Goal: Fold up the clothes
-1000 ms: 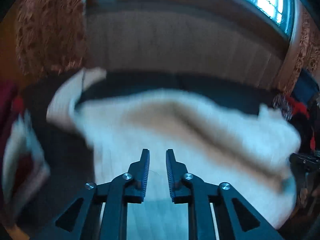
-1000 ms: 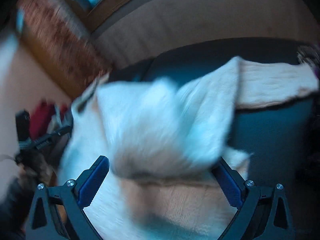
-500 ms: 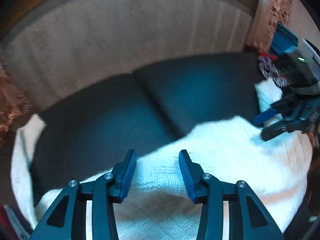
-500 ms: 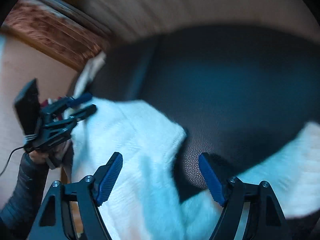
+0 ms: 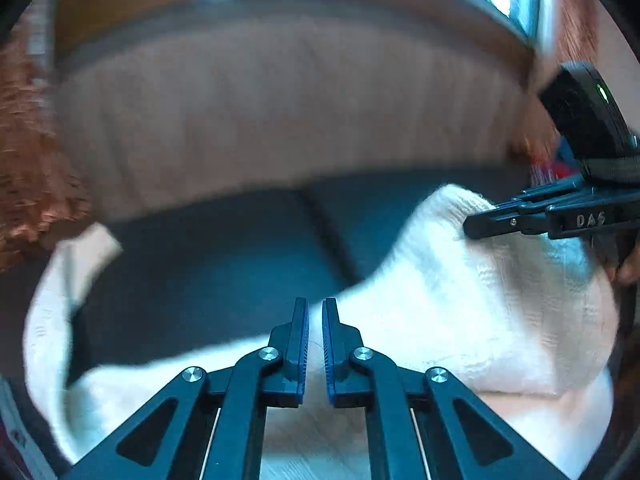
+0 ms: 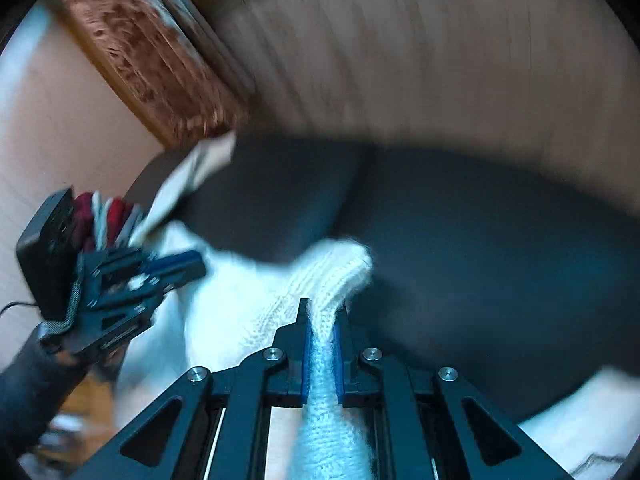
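Since half a second ago both my jaws have come together: the right gripper (image 6: 321,320), then spread wide over the cloth, is now clamped on a bunched fold of the white cable-knit sweater (image 6: 332,276), the knit squeezed between its blue pads and poking out past the tips. My left gripper (image 5: 315,316) has narrowed to a thin slit with the sweater's edge running in between its pads; it looks pinched there, though the cloth inside the slit is hard to make out.

Ahead of both sets of fingers lies the dark leather sofa seat (image 5: 208,256), bare and open up to the beige ribbed backrest (image 5: 280,112). From the left gripper the sweater spreads right towards the other tool, with one pale sleeve (image 5: 76,256) trailing far left along the seat's edge.
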Available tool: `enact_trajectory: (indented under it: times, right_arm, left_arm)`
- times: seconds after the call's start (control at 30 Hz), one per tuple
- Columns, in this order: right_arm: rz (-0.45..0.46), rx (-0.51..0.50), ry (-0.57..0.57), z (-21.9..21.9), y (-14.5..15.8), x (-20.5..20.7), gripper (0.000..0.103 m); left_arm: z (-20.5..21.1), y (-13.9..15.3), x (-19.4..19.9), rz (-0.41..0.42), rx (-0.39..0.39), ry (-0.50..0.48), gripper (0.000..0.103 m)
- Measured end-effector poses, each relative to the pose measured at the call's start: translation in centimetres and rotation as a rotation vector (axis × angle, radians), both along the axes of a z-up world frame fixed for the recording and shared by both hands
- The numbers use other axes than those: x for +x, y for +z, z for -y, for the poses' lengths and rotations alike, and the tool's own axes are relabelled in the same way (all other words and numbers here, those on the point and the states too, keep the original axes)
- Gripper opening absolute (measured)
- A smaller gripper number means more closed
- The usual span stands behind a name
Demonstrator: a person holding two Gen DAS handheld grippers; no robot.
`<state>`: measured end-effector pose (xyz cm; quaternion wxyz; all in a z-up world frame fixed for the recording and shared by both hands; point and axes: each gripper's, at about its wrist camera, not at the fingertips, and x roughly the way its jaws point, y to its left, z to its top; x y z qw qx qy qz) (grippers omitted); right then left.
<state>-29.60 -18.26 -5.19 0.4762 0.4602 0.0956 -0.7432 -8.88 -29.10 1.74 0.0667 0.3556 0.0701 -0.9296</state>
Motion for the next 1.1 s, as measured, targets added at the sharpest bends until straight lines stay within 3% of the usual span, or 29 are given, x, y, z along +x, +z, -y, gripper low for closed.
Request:
enact_trajectory:
  times: [0.07, 0.1, 0.13, 0.2, 0.23, 0.3, 0.4, 0.47, 0.57, 0.63, 0.67, 0.7, 0.77, 0.87, 0.97, 1.07, 1.1]
  right_arm:
    - [-0.201, -0.004, -0.018, 1.4, 3.2, -0.3, 0.009]
    - [-0.347, 0.015, -0.029, 2.3, 4.6, -0.3, 0.009]
    - [-0.427, 0.051, -0.039, 3.1, 4.5, -0.6, 0.009]
    - [-0.583, 0.123, -0.060, 4.7, 4.3, -1.1, 0.008]
    - [-0.602, 0.144, -0.077, 5.0, 3.8, -1.6, 0.009]
    - [-0.536, 0.160, -0.113, 5.5, 2.0, -3.7, 0.009]
    - [-0.395, 0.120, -0.160, 6.1, 1.1, -5.1, 0.010]
    - [-0.301, 0.052, -0.147, 4.7, 1.0, -4.6, 0.011]
    - [-0.157, -0.034, -0.072, 2.9, 0.8, -1.1, 0.024]
    - [-0.127, -0.057, -0.009, 1.4, 0.4, 1.8, 0.045]
    - [-0.117, -0.056, -0.002, 0.4, -0.2, 2.8, 0.050]
    - [-0.107, -0.054, 0.004, -0.7, -0.9, 3.7, 0.056]
    - [-0.088, -0.049, 0.016, -2.9, -2.1, 5.6, 0.056]
    - [-0.053, -0.064, -0.051, -4.6, -3.1, 4.7, 0.056]
    - [-0.010, -0.128, -0.144, -6.4, -3.0, 2.6, 0.056]
    - [0.089, -0.156, -0.220, -7.3, -4.4, -0.4, 0.063]
    - [0.115, -0.142, -0.240, -7.4, -5.2, -1.2, 0.063]
  left_arm:
    - [0.7, 1.3, 0.3, -0.063, 0.023, 0.052, 0.006]
    - [1.0, 2.0, 0.5, -0.095, 0.034, 0.078, 0.008]
    - [1.0, 1.9, 0.5, -0.095, 0.034, 0.091, 0.009]
    - [0.2, -0.1, 0.3, -0.020, 0.006, 0.088, 0.009]
    - [-0.2, -1.0, 0.2, 0.017, -0.008, 0.086, 0.009]
    - [-1.0, -3.1, 0.0, 0.093, -0.028, 0.078, 0.009]
    - [-2.3, -7.0, 0.4, 0.210, 0.050, 0.010, 0.009]
    - [-2.9, -7.1, 1.3, 0.189, 0.052, -0.002, 0.009]
    - [-3.1, -6.2, 2.5, 0.129, 0.029, 0.013, 0.009]
    - [-1.6, -4.6, 2.4, 0.070, -0.010, 0.078, 0.014]
    - [-0.8, -3.7, 2.3, 0.041, -0.030, 0.110, 0.021]
    - [0.3, -3.0, 1.8, 0.022, -0.035, 0.138, 0.021]
    - [2.5, -2.3, -0.1, 0.034, -0.002, 0.158, 0.025]
    - [3.7, -4.0, -3.1, 0.149, 0.013, 0.082, 0.032]
    - [3.0, -6.6, -4.8, 0.297, 0.048, -0.015, 0.032]
    - [0.9, -7.3, -4.4, 0.298, 0.041, -0.086, 0.035]
    - [0.2, -7.3, -4.0, 0.293, 0.027, -0.105, 0.029]
